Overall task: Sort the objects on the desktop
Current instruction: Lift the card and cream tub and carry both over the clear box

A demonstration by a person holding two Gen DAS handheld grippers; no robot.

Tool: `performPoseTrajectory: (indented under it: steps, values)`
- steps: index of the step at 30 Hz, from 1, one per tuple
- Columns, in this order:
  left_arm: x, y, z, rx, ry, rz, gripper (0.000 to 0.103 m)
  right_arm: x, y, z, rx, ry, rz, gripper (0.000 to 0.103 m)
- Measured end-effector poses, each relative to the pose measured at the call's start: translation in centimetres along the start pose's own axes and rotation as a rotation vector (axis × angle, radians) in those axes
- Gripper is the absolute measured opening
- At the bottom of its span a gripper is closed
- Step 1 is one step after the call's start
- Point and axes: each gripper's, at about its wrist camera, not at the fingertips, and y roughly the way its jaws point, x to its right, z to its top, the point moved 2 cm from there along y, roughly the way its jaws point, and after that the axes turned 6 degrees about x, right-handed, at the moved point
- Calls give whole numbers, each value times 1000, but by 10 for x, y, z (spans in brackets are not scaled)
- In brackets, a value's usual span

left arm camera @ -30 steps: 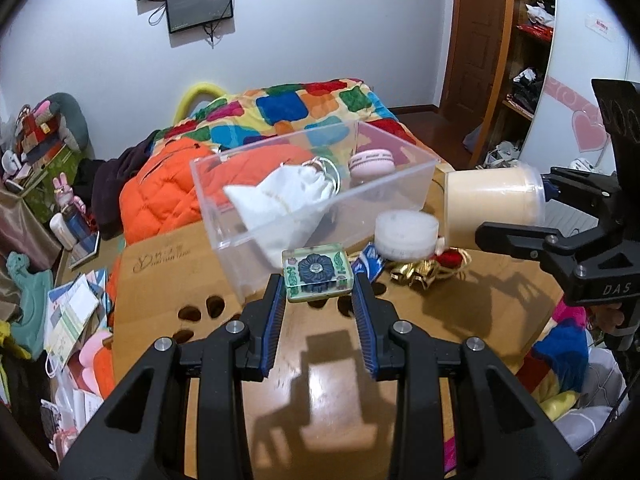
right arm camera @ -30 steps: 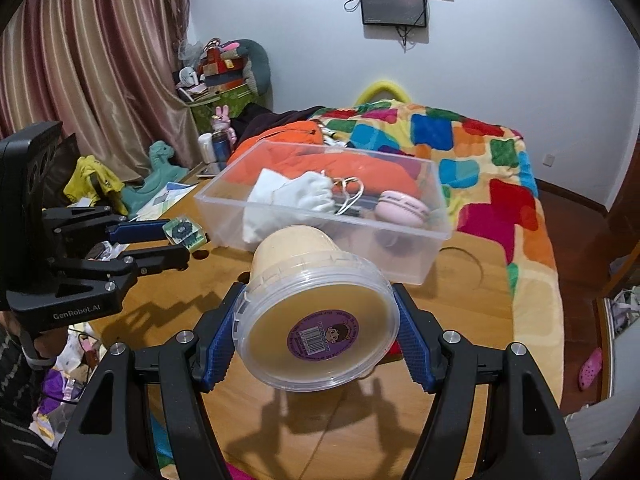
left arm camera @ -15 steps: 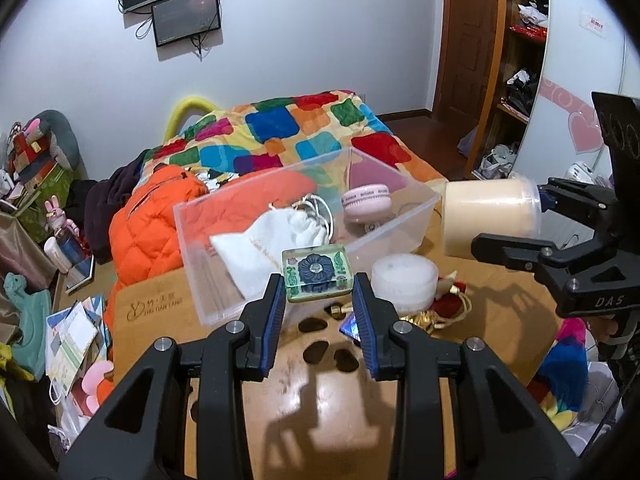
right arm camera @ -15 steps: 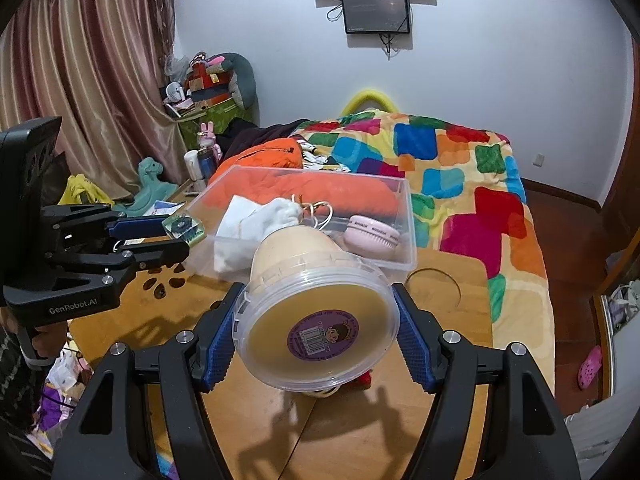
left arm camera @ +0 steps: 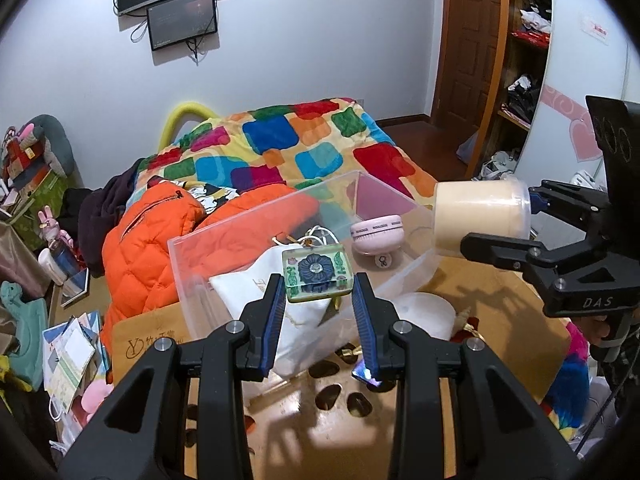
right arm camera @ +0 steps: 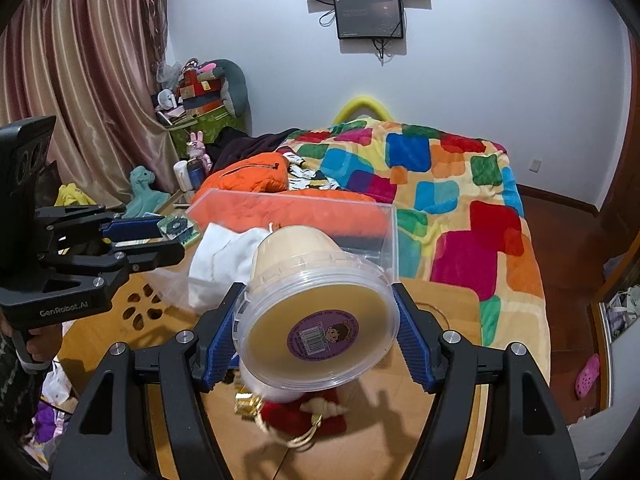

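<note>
Wooden table, clear bin holding white pouch and pink case, left tool pinching green tile, right tool clamping tub

One clear plastic bin stands on the wooden counter. Inside the bin lie one white cloth pouch and one pink round case. Two black grippers show.

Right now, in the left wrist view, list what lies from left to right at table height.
Orange jacket → white pouch → green floral block → pink round case → cream tub → right gripper.
</note>
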Motion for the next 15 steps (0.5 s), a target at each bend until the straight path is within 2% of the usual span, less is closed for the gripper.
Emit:
performPoseTrajectory:
  steps: [15]
  values:
    - [-16, 35, 12, -14, -12, -4, 34, 3, 50, 15, -18, 5, 21, 67]
